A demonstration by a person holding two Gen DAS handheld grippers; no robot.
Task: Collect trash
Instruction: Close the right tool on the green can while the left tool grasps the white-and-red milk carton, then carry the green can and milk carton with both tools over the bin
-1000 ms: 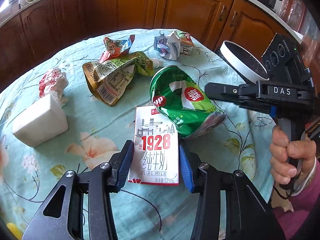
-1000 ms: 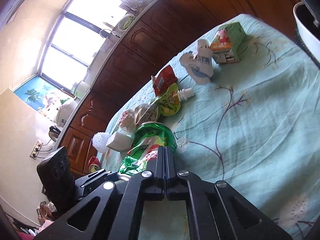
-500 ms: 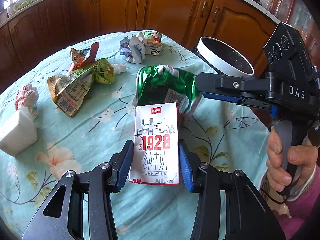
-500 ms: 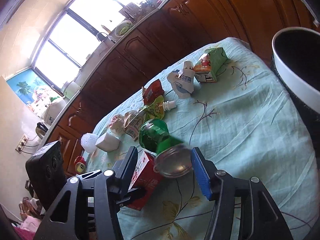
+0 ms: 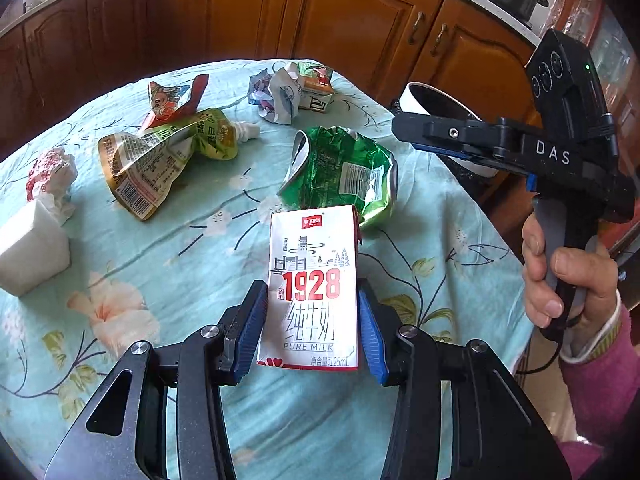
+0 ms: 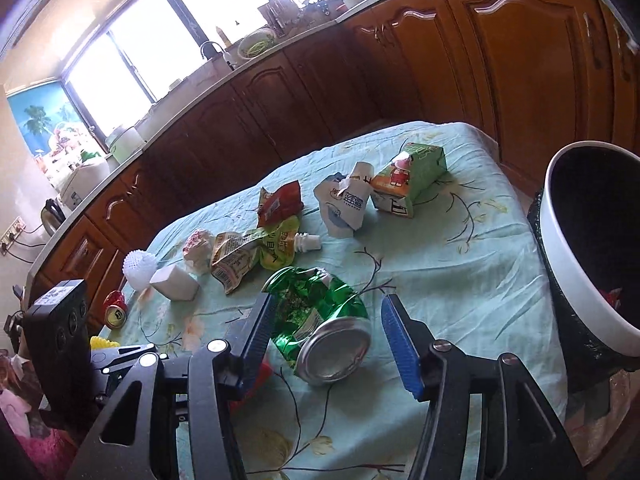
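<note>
Left gripper (image 5: 312, 320): my blue pads are clamped on both sides of the milk carton (image 5: 311, 288), same hold as a second ago; carton upright, lifted clear of the tablecloth (image 5: 192, 256).

Right gripper (image 6: 326, 340): a second ago my fingers were pressed together on the crushed green can (image 6: 320, 328); now they stand wide apart and nothing is gripped.

Can: it lies on its side on the cloth near the table's right edge, silver end toward my right camera. It sits between my open right fingers in that view, but I cannot tell whether either pad touches it. In the left view it rests just beyond the carton (image 5: 340, 172).

Bin (image 6: 576, 248): white-rimmed, dark inside, just off the right edge of the table; something red shows low inside it.

Meaning: the can came out of my grip short of the bin, I judge, so it is not yet collected and needs regrasping.

Remaining: pouch (image 5: 160, 156), red wrapper (image 5: 172, 96), crumpled paper (image 5: 276, 96) and green juice box (image 6: 412, 180) toward the far edge; white block (image 5: 32, 248) at the left edge.

Risk: the crumpled, rounded can may roll or slip between my pads again.
</note>
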